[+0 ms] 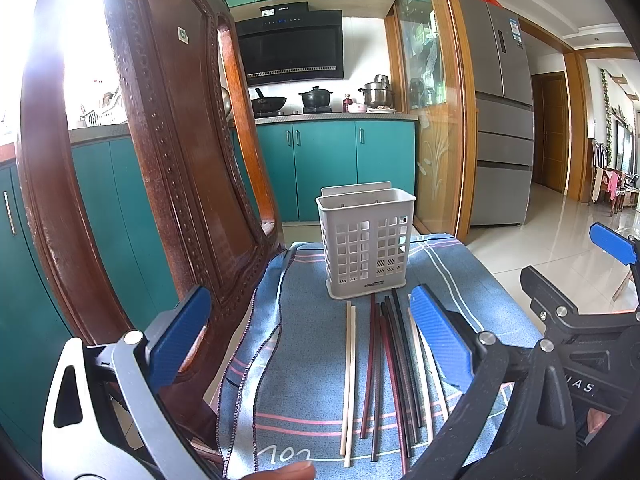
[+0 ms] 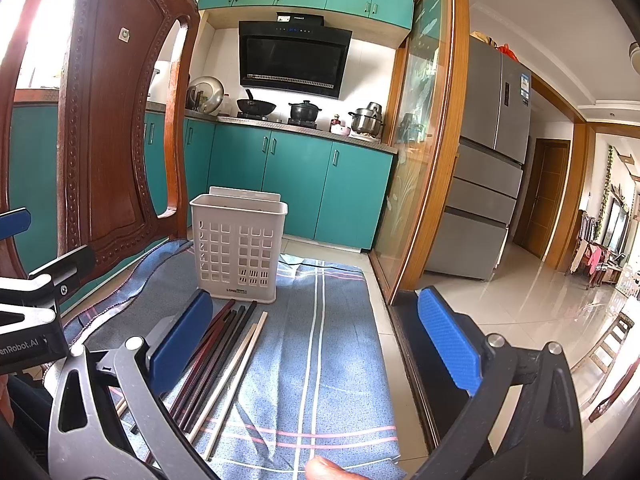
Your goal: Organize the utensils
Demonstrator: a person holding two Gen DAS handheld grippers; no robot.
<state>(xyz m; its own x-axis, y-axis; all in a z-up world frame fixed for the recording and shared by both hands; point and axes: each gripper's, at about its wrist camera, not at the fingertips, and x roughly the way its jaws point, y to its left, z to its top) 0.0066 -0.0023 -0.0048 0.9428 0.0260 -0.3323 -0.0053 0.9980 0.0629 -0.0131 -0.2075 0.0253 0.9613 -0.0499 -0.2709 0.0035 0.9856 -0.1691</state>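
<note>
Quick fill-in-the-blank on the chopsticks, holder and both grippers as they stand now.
1. The chopsticks lie on the ____ cloth.
2. The white holder stands ____, beyond the chopsticks.
3. The left gripper and right gripper are both ____, holding nothing.

Missing words: blue; upright; open

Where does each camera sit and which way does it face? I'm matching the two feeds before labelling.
Left wrist: on the left claw, facing the white utensil holder and chopsticks on the blue cloth; its own blue fingers, the right claw and a fingertip show.
Right wrist: on the right claw, aimed further right, holder left of centre; the left claw's body shows at the left edge.
Shared: holder, chopsticks, cloth, wooden chair, kitchen.
</note>
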